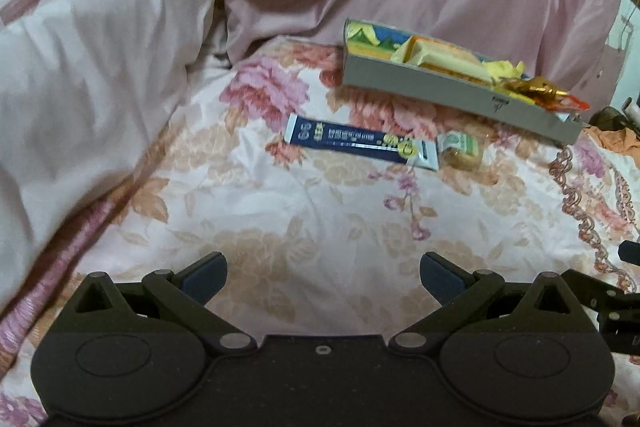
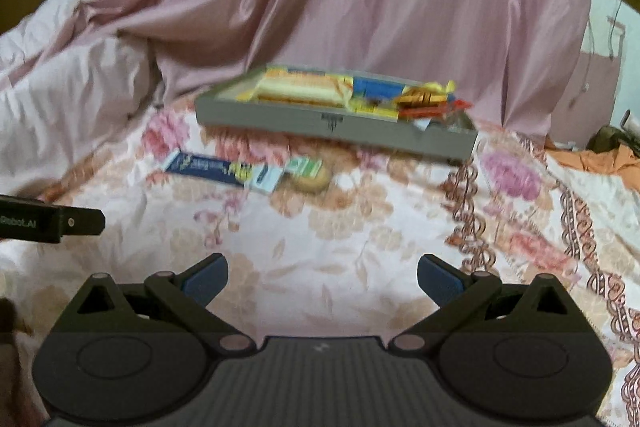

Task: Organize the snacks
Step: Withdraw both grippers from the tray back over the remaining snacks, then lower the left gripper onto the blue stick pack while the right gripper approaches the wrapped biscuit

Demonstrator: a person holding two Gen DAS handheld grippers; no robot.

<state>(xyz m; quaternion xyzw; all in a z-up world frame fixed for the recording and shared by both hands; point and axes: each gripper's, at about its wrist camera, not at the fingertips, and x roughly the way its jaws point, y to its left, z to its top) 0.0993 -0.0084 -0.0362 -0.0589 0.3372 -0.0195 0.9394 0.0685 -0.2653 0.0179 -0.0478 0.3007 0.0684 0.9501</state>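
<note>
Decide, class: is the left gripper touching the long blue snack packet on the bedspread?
Apart. In the left wrist view the left gripper is open, with bare floral bedspread showing between it and the blue snack packet.

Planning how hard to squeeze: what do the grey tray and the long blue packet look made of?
Grey tray: probably cardboard, matte, with thin flat walls and crisp folded corners. Long blue packet: seemingly thin printed plastic or foil film, slightly glossy, lying flat on the floral bedspread; the blur leaves it open.
</note>
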